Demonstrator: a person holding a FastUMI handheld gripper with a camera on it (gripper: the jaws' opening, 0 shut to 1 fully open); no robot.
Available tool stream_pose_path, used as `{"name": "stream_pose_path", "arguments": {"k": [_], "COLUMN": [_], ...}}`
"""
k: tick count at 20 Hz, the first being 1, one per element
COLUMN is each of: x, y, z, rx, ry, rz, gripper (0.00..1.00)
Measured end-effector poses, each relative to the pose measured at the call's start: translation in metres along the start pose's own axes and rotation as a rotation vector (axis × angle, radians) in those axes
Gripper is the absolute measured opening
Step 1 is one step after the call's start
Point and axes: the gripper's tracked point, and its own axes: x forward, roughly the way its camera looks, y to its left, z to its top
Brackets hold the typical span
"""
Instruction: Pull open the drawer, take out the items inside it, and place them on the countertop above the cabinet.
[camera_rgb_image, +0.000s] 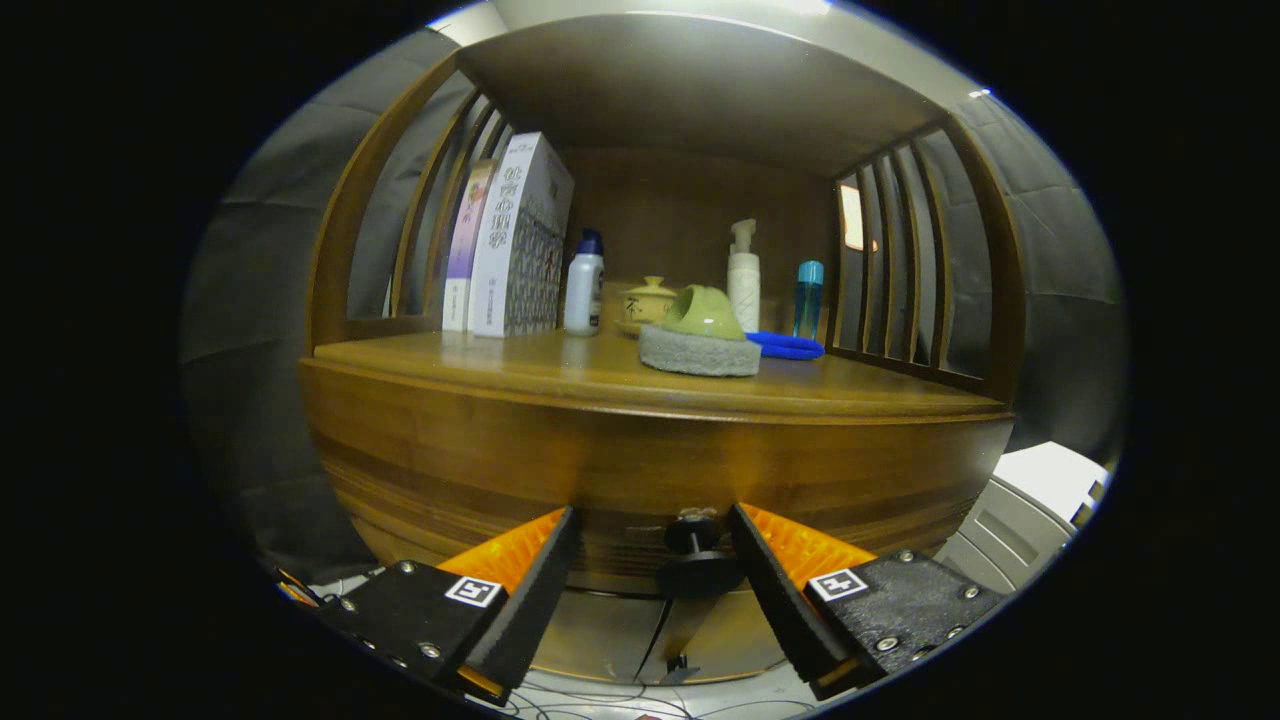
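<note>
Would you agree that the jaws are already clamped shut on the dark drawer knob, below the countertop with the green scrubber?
Not quite: in the gripper view the gripper is open, its jaws standing either side of the drawer knob without pressing it. The green scrubber does sit on the countertop above.

Dim warm light; glare on countertop (560, 375), fisheye-bent edges

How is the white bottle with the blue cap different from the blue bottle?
The white bottle has a dark blue cap and stands beside the boxes; the blue bottle is see-through blue, slimmer, near the slats. Both stand upright on the countertop, beyond the open gripper by the drawer knob.
</note>
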Motion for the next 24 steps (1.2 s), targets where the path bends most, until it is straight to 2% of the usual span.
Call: {"name": "stream_pose_path", "arguments": {"k": [2,6,9,12,17,20,24], "x": [-0.012,-0.065,-0.118,-0.17,-0.257,-0.279,-0.299], "y": [0.004,0.0,-0.02,-0.042,-0.061,-0.08,-0.085], "z": [0.013,0.098,0.154,0.19,0.2,0.205,0.219], "rx": [-0.038,0.032,0.121,0.151,0.128,0.124,0.125], "ry": [-0.027,-0.163,-0.219,-0.245,-0.278,-0.26,-0.281], "rz": [0.047,0.154,0.189,0.188,0.133,0.027,-0.022], "gripper": [0.97,0.95,0.95,0.95,0.94,0.94,0.94]}}
